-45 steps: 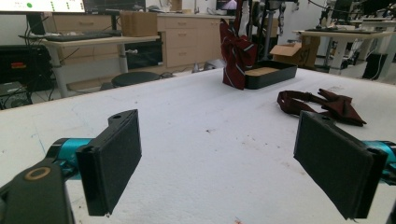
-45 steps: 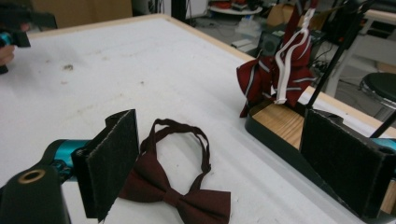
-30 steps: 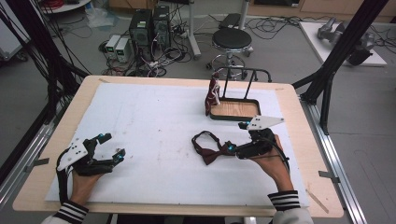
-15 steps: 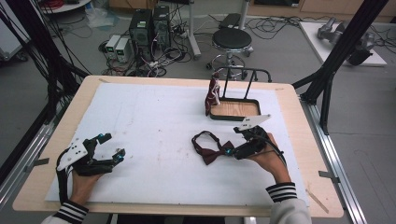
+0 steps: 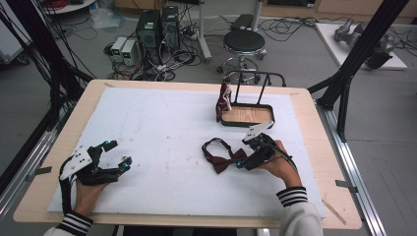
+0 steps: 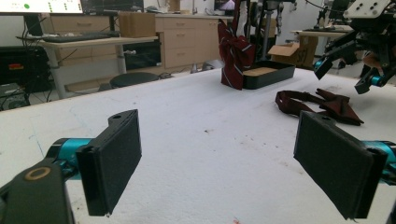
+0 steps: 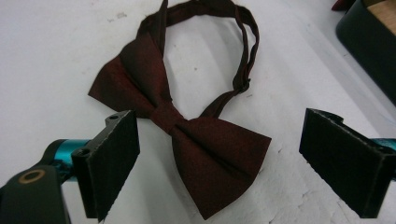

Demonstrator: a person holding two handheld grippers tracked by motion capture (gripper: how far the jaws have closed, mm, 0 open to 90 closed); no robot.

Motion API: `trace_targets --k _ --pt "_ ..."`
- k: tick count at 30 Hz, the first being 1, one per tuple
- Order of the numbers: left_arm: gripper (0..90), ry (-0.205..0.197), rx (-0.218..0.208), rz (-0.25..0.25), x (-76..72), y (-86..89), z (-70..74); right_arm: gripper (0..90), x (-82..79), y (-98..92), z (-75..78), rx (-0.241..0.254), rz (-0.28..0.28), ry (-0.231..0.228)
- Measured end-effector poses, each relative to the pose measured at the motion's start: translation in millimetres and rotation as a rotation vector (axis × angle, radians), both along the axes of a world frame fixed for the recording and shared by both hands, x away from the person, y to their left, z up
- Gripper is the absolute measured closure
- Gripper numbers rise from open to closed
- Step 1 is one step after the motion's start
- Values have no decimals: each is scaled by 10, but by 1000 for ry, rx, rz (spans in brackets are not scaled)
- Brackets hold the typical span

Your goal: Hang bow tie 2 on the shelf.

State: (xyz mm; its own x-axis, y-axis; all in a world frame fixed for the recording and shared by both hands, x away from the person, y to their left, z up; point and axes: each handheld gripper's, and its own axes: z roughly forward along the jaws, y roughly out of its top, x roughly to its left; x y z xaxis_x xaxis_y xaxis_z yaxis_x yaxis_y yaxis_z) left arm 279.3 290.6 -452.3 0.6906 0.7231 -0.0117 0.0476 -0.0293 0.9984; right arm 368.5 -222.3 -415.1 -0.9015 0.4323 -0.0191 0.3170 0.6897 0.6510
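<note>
The dark red bow tie [image 7: 187,130] lies flat on the white table cover [image 5: 162,128], right of the middle of the table, with its neck strap [image 7: 243,56] curled in a loop on the far side of the knot. The right gripper [image 5: 239,161] hangs just above it, tilted down, and in the right gripper view its two black jaws stand wide apart with the nearer wing of the bow between them, not touching the cloth as far as can be seen. This looks like the approach to a pick: the grip is lined up but nothing is held yet. The next move probably calls for lowering the jaws until the pads reach the cover on both sides of the wing or the knot, then closing on the thick middle so that the thin cloth does not slip out, and keeping the strap from trailing when it is lifted. Beyond the bow tie, near the far edge, stands a black tray [image 5: 269,120] with a wooden floor and a rail above it, and a second, striped red tie [image 5: 224,101] hangs at its left end, which may be where this one is meant to go. The left gripper [image 5: 114,153] rests well apart at the near left of the table, its jaws also wide and holding nothing.
</note>
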Motion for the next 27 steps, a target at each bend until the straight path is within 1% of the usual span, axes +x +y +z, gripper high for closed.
trace_targets --k 4,5,15,20,23,27 --pt "153 1 0 1 1 1 0 113 22 15 -56 -29 4 27" --pt "154 2 -2 1 2 0 -1 113 37 14 -71 -36 10 26" --pt "155 3 -3 2 2 1 -1 113 62 50 -146 -54 39 67" --pt "155 3 -2 2 2 2 -1 117 67 71 -161 -62 49 63" --pt "155 2 -2 5 3 4 -1 162 66 75 -161 -72 62 64" --pt "155 2 -2 4 4 3 -1 234 59 68 -156 -85 58 61"
